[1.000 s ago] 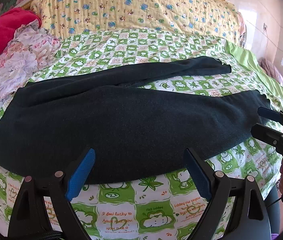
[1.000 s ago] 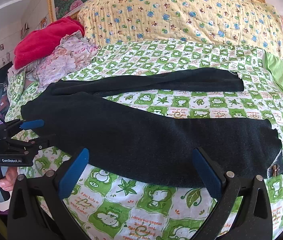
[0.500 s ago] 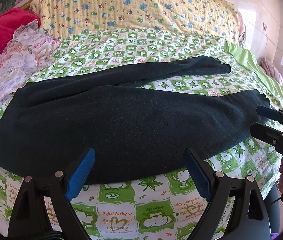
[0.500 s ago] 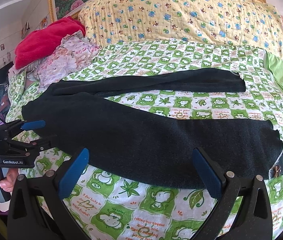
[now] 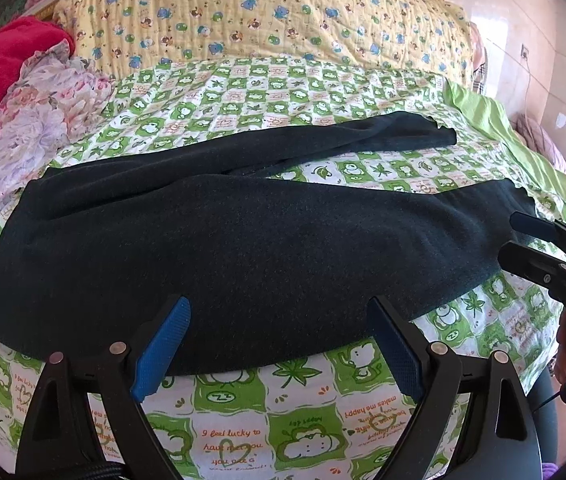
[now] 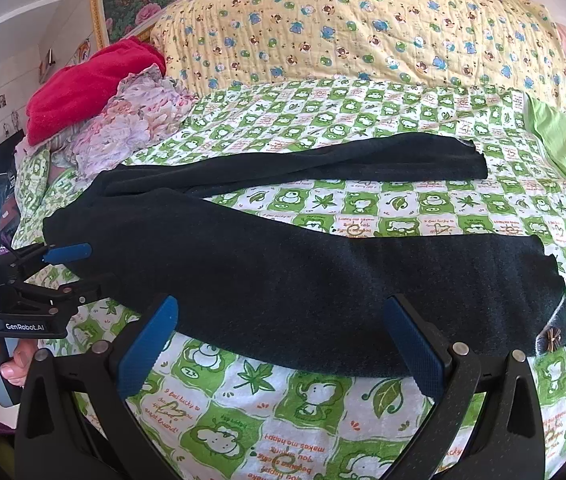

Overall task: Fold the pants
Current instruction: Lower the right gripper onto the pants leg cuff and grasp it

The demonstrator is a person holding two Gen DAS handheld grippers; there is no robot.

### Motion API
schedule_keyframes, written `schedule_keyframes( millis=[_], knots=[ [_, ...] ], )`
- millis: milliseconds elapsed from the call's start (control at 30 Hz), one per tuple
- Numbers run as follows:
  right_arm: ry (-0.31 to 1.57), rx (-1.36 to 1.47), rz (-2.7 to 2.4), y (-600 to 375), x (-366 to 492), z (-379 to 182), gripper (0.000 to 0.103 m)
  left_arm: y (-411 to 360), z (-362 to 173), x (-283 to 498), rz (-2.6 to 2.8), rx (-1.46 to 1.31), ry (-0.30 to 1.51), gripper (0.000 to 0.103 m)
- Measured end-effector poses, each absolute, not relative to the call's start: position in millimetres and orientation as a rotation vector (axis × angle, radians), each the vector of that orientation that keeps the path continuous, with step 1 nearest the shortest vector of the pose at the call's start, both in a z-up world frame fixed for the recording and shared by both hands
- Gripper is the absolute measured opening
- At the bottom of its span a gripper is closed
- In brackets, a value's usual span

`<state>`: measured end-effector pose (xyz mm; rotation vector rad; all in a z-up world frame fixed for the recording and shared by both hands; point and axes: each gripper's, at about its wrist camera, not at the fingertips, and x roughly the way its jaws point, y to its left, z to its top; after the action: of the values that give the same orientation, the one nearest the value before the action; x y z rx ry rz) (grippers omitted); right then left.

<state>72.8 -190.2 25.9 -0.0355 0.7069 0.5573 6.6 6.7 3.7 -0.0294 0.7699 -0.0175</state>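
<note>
Black pants (image 5: 243,248) lie spread across the bed, waist to the left and both legs running right. The near leg (image 6: 343,280) is wide and ends in a cuff with a small bow (image 6: 553,336). The far leg (image 6: 323,164) lies apart behind it. My left gripper (image 5: 279,312) is open and hovers at the near edge of the pants by the waist end, nothing between its fingers. My right gripper (image 6: 281,308) is open over the near leg's front edge. In each view the other gripper shows at the side, left gripper (image 6: 79,270) and right gripper (image 5: 519,238), both open.
The bed wears a green and white checked sheet (image 5: 243,420) with a yellow patterned quilt (image 6: 363,32) at the back. A red cloth (image 6: 83,84) and floral fabric (image 6: 135,120) are piled back left. A lime green sheet (image 6: 563,140) lies at the right.
Almost nothing has changed; both grippers stay open at the near edge of the pants, and the views have only crept slightly.
</note>
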Motion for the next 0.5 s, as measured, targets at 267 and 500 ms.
schedule_keyframes(
  millis=[267, 500],
  knots=[
    [0.716, -0.001, 0.541, -199.6, 85.5, 29.4, 0.103, 6.1, 11.7, 17.3, -0.032, -0.010, 0.764, 0.091],
    [0.725, 0.009, 0.530, -203.5, 100.5, 33.8, 0.103, 4.4, 17.1, 32.9, -0.051, 0.007, 0.766, 0.091]
  ],
)
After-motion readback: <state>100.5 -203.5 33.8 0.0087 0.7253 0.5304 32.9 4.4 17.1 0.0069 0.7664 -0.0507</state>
